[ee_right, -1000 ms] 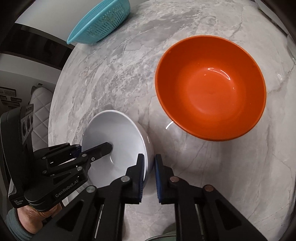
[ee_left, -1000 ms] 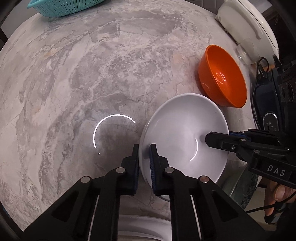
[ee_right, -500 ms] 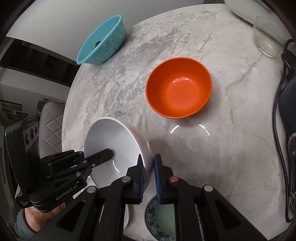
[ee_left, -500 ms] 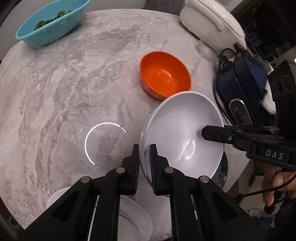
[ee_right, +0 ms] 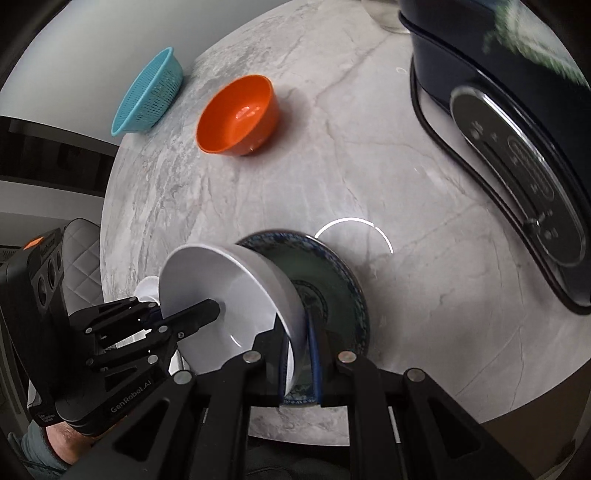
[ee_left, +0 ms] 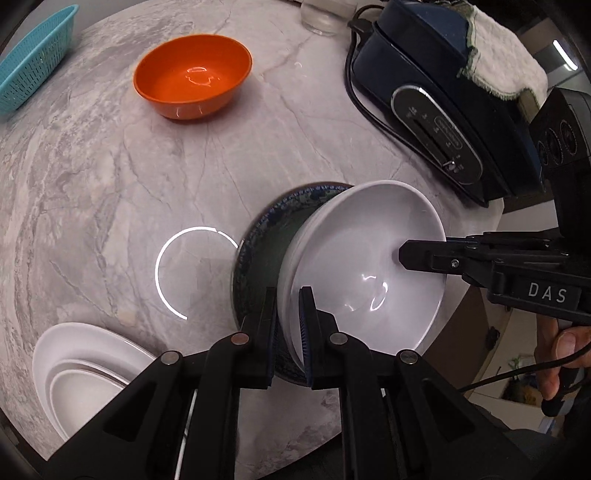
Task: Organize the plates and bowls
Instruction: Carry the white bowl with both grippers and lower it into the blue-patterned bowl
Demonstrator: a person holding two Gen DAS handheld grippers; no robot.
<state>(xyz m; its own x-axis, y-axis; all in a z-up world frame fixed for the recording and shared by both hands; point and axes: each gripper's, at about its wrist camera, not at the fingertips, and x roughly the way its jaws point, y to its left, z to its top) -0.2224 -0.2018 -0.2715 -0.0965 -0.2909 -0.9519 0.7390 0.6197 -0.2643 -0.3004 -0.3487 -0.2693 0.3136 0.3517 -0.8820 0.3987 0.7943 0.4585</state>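
Note:
Both grippers hold one white bowl [ee_left: 362,266] by opposite sides of its rim, tilted, just above a dark green patterned plate [ee_left: 266,243] near the table's front edge. My left gripper [ee_left: 288,325] is shut on the near rim. My right gripper [ee_right: 297,354] is shut on the other side of the rim; the bowl [ee_right: 221,291] and plate [ee_right: 332,291] also show in its view. An orange bowl [ee_left: 192,74] sits further back on the table. White plates [ee_left: 85,365] are stacked at the front left.
A dark blue appliance [ee_left: 443,96] with a cord and a cloth on top stands at the right. A teal colander [ee_left: 33,81] is at the far left. A glass [ee_left: 321,18] stands at the back. The marble table [ee_left: 110,184] edge runs close below the plate.
Both grippers have carried the white bowl back from beside the orange bowl toward the front edge, now over the green plate. The bowl is more tilted.

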